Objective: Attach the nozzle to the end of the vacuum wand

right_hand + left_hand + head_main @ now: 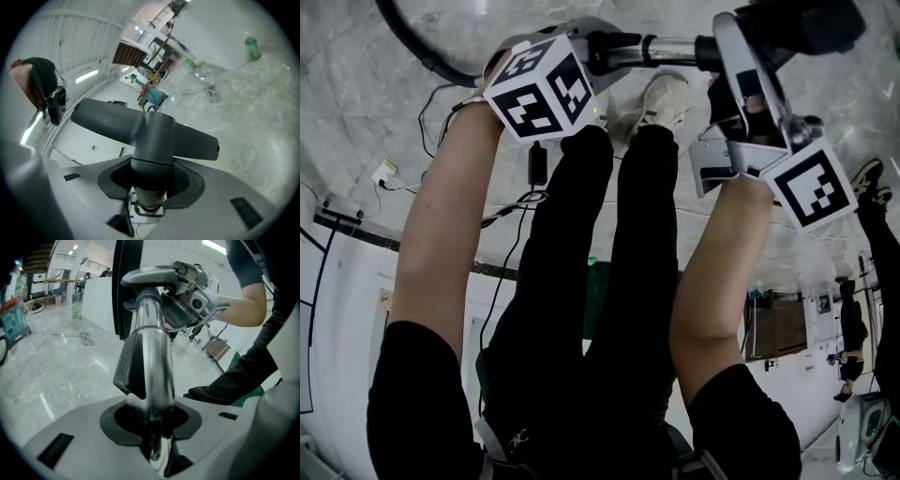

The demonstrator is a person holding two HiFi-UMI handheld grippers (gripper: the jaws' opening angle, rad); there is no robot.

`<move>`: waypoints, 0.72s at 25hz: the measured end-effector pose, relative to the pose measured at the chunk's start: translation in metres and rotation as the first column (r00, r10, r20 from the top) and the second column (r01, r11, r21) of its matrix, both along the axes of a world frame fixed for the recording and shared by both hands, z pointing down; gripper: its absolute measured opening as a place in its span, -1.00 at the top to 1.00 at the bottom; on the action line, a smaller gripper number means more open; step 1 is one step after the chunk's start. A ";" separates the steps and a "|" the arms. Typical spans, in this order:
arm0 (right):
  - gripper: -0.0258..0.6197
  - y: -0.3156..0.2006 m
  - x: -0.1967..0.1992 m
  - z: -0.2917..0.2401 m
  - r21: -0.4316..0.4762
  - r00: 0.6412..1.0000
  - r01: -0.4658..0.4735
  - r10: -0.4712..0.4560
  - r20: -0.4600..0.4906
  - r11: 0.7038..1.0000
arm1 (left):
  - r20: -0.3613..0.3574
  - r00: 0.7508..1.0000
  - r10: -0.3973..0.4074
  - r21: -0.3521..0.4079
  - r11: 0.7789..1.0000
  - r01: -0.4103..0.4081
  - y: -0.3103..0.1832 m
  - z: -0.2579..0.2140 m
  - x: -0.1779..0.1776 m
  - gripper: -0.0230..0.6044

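Holding wand [157,352], nozzle [152,133], head view hiding grips

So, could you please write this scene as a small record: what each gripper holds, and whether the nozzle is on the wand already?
left gripper: shut on the silver wand
right gripper: shut on the neck of the dark grey nozzle
nozzle head: wide and flat, on the far side of the jaws
wand to nozzle: wand reaches the right gripper in the head view; joint hidden, cannot tell if attached
hose: black, curves over the pale floor
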State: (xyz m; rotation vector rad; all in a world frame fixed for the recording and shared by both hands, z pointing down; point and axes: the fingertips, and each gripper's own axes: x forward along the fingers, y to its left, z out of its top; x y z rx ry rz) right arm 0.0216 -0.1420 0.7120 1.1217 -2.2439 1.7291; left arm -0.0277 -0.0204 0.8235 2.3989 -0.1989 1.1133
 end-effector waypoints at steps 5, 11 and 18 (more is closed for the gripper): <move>0.38 0.013 -0.019 -0.001 0.073 0.946 0.291 -0.299 0.130 0.954 | -0.014 1.000 0.016 -0.038 0.999 -0.017 0.010 0.002 -0.003 0.54; 0.38 -0.019 0.020 0.018 -0.072 0.959 -0.231 0.215 -0.183 0.970 | 0.052 0.989 -0.137 0.055 0.989 0.134 -0.023 0.008 0.008 0.54; 0.39 -0.013 -0.020 -0.022 0.242 0.965 0.166 -0.208 0.159 0.956 | -0.082 0.996 -0.024 -0.063 0.998 0.019 -0.015 -0.017 0.007 0.54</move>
